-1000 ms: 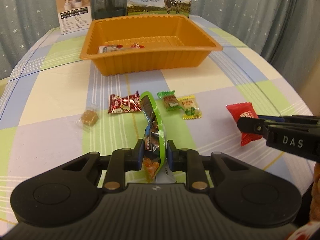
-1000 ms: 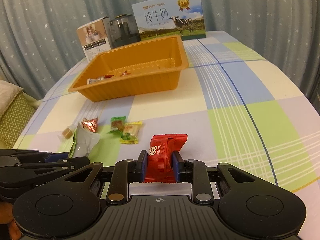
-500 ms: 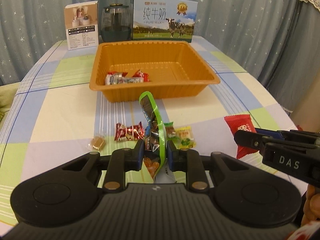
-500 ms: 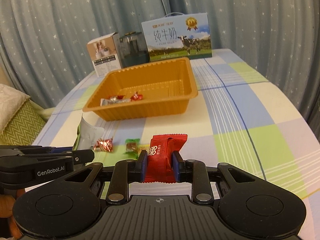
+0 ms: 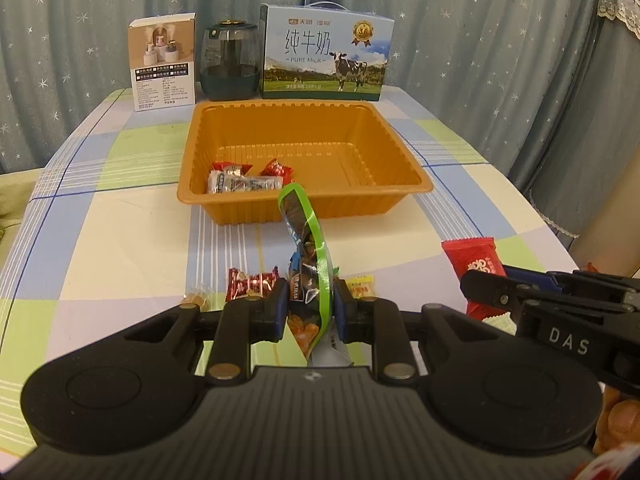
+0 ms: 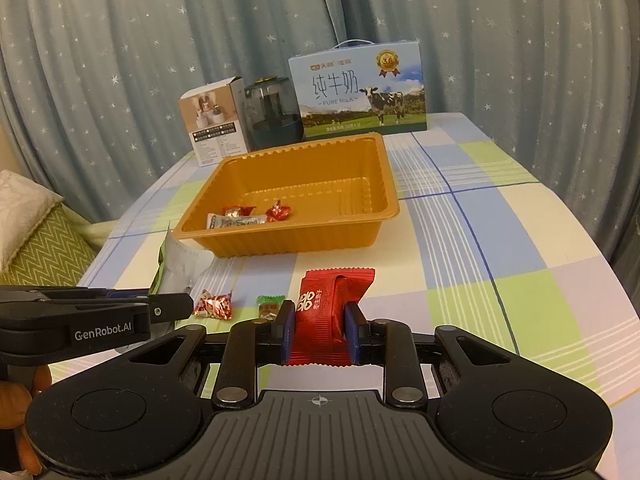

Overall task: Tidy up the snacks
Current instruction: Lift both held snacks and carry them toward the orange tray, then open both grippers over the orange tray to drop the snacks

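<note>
My left gripper (image 5: 309, 312) is shut on a green-edged snack pouch (image 5: 306, 252) and holds it upright above the table. It also shows in the right wrist view (image 6: 176, 268). My right gripper (image 6: 319, 330) is shut on a red snack packet (image 6: 326, 312), also seen in the left wrist view (image 5: 476, 266). The orange tray (image 5: 404, 196) lies ahead with a silver packet (image 5: 244, 182) and two red candies (image 5: 276, 169) in it. On the cloth lie a red candy (image 5: 251, 282), a yellow candy (image 5: 360, 283), a brown candy (image 5: 196, 299) and a green candy (image 6: 270, 305).
A milk carton (image 5: 326, 60), a dark jar (image 5: 229, 66) and a small box (image 5: 162, 66) stand behind the tray. Curtains hang around the table. A cushioned seat (image 6: 36, 248) is at the left.
Both grippers have risen and pulled back with their snacks held. The tray now looks farther and more of the table shows.
</note>
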Available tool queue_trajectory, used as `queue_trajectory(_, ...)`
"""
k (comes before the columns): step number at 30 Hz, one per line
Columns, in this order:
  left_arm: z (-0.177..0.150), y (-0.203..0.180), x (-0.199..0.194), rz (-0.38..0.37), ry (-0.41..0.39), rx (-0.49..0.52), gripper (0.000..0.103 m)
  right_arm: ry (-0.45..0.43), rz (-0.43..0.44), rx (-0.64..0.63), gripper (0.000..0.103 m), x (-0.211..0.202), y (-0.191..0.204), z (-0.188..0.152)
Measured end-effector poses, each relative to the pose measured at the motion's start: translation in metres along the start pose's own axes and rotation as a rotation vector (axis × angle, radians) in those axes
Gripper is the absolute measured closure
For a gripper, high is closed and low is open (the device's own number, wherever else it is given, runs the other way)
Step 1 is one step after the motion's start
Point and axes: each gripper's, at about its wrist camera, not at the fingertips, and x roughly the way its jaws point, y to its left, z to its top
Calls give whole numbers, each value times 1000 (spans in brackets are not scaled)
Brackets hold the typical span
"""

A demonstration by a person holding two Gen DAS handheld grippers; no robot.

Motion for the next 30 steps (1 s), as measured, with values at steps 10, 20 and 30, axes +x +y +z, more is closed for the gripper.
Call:
queue_trajectory(10, 38, 11, 11, -30, -31, -34, 82, -39, 22, -24, 76, 24, 0, 46)
queue_trajectory(20, 89, 27, 47, -50, -44, -66, 82, -41, 38, -63, 76, 73, 1, 95)
queue_trajectory(30, 130, 43, 74, -76, -53, -124, 82, -17, 38, -67, 76, 113, -3, 121)
